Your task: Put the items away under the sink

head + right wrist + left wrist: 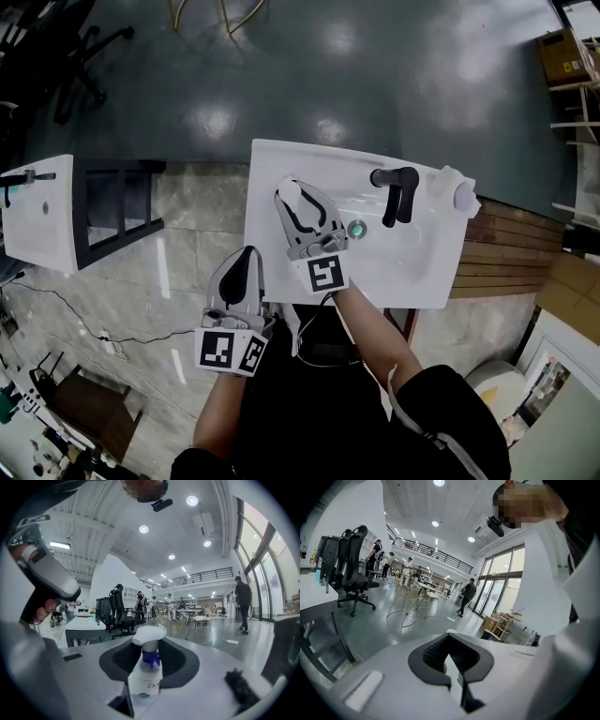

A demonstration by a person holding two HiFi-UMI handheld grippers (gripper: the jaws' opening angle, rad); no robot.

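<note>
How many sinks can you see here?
2. One white sink with a black faucet is in the middle; a second sink is at the left edge. More could be out of view.

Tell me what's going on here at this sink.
A person is working over a white sink with two handheld grippers. The right claw is closed around a white spray bottle above the basin, so nothing has gone under the sink yet. The left claw is shut and empty, held beside the sink's near corner.
</note>
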